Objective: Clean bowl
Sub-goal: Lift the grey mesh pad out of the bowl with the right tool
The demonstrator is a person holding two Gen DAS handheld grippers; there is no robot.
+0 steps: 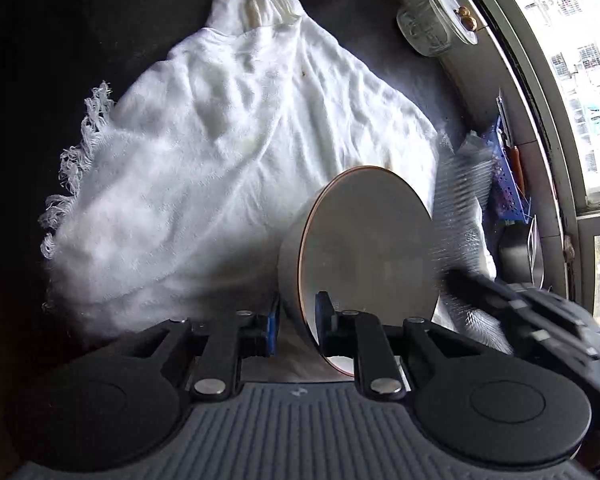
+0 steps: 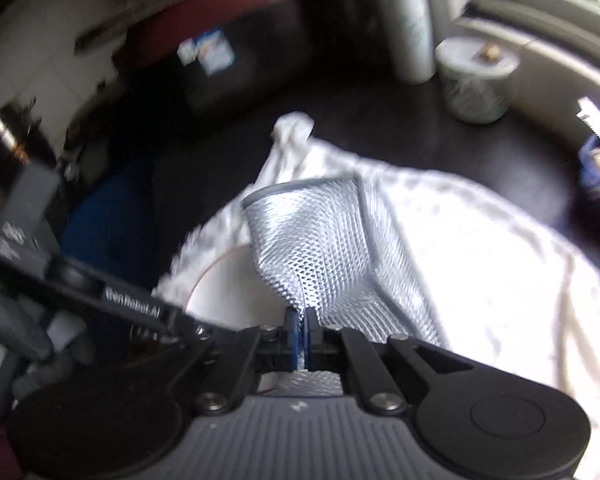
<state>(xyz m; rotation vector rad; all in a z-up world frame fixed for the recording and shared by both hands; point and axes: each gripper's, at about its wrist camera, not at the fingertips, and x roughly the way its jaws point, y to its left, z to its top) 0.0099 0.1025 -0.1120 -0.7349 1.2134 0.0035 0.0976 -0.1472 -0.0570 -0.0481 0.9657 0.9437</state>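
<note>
Pinching the bowl [image 1: 364, 248] by its rim, tilted above the white towel [image 1: 204, 168], the left gripper [image 1: 298, 326] steadies it while the right gripper [image 2: 300, 338], clamped on a mesh cloth [image 2: 316, 240], seems mid-wipe, needing its next stroke inside.

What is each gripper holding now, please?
Left gripper: shut on the bowl rim.
Right gripper: shut on the mesh scrubbing cloth.

My right view is motion-blurred: the far shelf clutter [image 2: 204, 52] is unreadable. The mesh cloth [image 2: 320, 252] hides most of the bowl [image 2: 228, 288]. In my left view, the right gripper [image 1: 540, 320] smears out at the near right.
</note>
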